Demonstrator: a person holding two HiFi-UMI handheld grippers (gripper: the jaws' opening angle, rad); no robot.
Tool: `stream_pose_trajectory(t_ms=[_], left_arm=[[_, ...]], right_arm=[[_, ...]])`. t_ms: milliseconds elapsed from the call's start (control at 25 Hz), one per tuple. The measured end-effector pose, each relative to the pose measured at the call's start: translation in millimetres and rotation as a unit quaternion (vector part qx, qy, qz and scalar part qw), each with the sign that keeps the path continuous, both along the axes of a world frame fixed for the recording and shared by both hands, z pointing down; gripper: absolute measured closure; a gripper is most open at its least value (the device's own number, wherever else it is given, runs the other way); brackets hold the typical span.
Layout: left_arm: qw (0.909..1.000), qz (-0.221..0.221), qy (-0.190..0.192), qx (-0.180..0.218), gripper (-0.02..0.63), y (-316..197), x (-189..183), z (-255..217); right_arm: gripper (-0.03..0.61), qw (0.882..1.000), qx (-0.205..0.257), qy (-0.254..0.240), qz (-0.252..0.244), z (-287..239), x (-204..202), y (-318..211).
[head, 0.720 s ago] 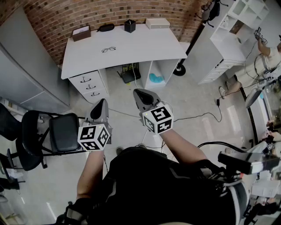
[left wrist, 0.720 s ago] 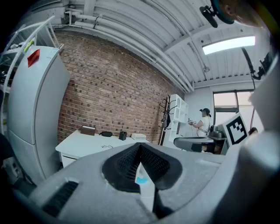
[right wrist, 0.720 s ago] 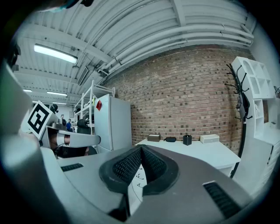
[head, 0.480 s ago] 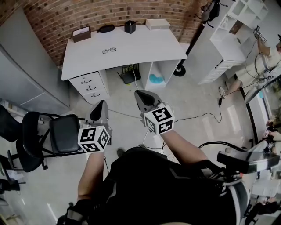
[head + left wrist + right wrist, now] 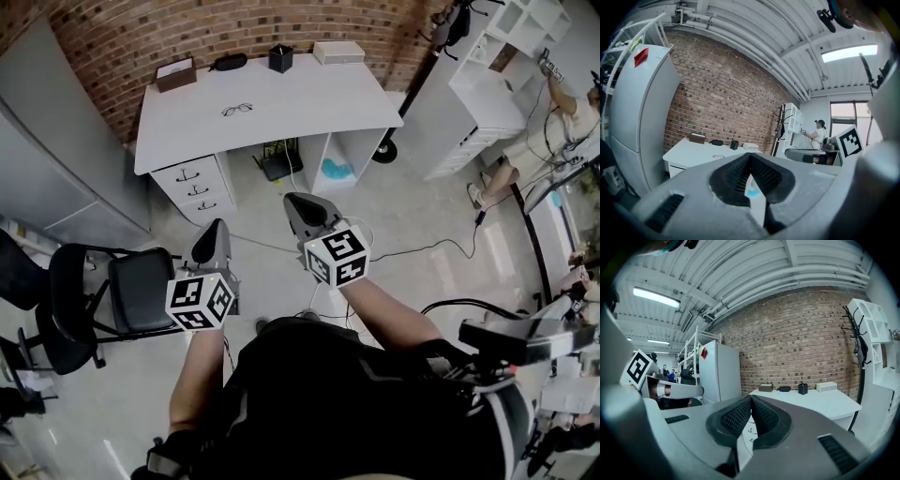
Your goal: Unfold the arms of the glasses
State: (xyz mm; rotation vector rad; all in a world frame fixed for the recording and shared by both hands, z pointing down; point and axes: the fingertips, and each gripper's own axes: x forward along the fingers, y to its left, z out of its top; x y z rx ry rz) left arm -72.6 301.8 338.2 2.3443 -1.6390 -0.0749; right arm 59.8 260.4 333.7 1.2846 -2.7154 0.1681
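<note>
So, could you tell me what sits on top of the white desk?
On the desk: glasses; along the back a brown box, black case, black cup, white box. Contents hidden.

Shifting the desk (image 5: 281, 103), glasses (image 5: 236, 110) and chair (image 5: 139, 291) slightly down and right in the frame; lowering the left gripper (image 5: 216, 230) a touch toward the bottom edge.

We see the left tongs (image 5: 749, 163) and right tongs (image 5: 751, 401) in matt grey plastic, their pads (image 5: 736, 418) black and ribbed. Ahead of them the desk (image 5: 300, 98) is smooth matt white, the wall (image 5: 187, 28) behind it rough red brick. Beneath the tongs the floor (image 5: 412, 206) shines pale and glossy. Left of the left tongs is a chair (image 5: 139, 286) with a matt black seat.
</note>
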Motion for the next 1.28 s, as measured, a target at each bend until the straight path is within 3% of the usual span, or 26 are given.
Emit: stream_pose_trajectory(t_ms=[760, 1280], left_arm=[[0.9997, 0.024, -0.008, 0.005, 0.604, -17, -52, 14], [0.9999, 0.009, -0.007, 0.003, 0.604, -74, -54, 19]], right_arm=[[0.571, 1.0, 0.002, 0.009, 0.016, 10, -48, -7], [0.571, 1.0, 0.005, 0.007, -0.02, 13, -65, -74]])
